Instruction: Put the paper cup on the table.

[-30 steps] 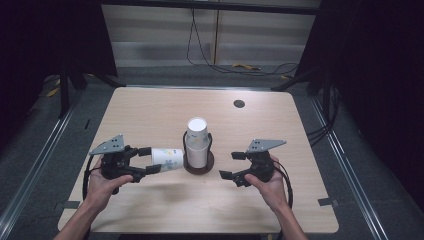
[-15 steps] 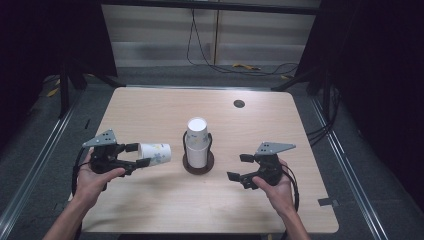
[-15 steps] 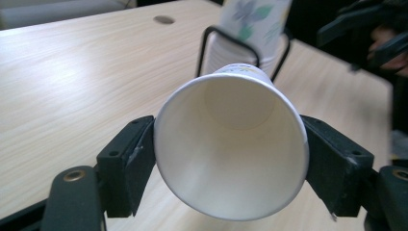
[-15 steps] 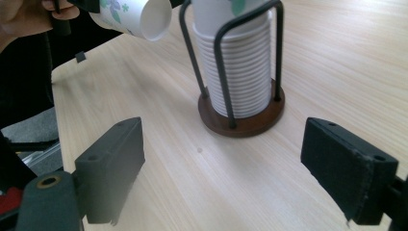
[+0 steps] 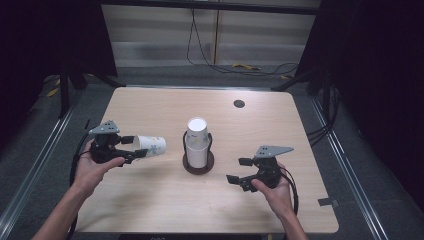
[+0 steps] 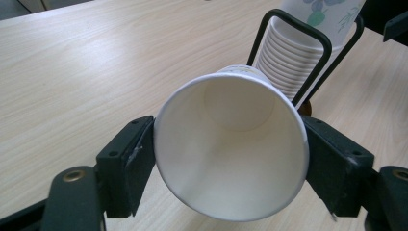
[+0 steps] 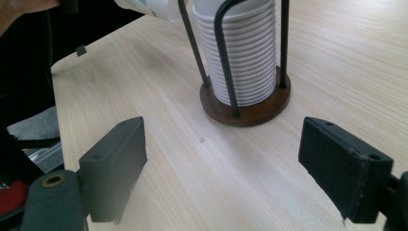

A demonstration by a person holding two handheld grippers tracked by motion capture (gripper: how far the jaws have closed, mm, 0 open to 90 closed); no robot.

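Two hand-held black two-jaw grippers over a light wooden table (image 5: 150,210) in the high view. Left gripper (image 5: 131,148) pinches a white paper cup with a small green-blue print (image 5: 150,146), cup lying sideways, off the tabletop, mouth toward the hand, base pointing at the holder. Just right of it, apart from the cup, stands a tall stack of white paper cups (image 5: 197,142) inside a black wire cup holder on a round dark-brown wooden base (image 5: 198,167), near the table's middle. Right gripper (image 5: 239,170) sits right of the holder, well apart from it, jaws spread, nothing between them; they have just been closing a little. Small dark round grommet (image 5: 239,103) near the far edge.

Left gripper view — cup (image 6: 231,149) seen mouth-on, rim squeezed between both black pads, one pad on each side. Behind it the wire holder (image 6: 293,57) with the ribbed stack (image 6: 288,62).

Right gripper view — jaws wide, bare tabletop (image 7: 202,173) between them. Ahead, the stack (image 7: 245,53) upright in the holder (image 7: 250,108); the held cup's (image 7: 149,9) printed end shows at top left, just beside the wire, touching or not I cannot tell.
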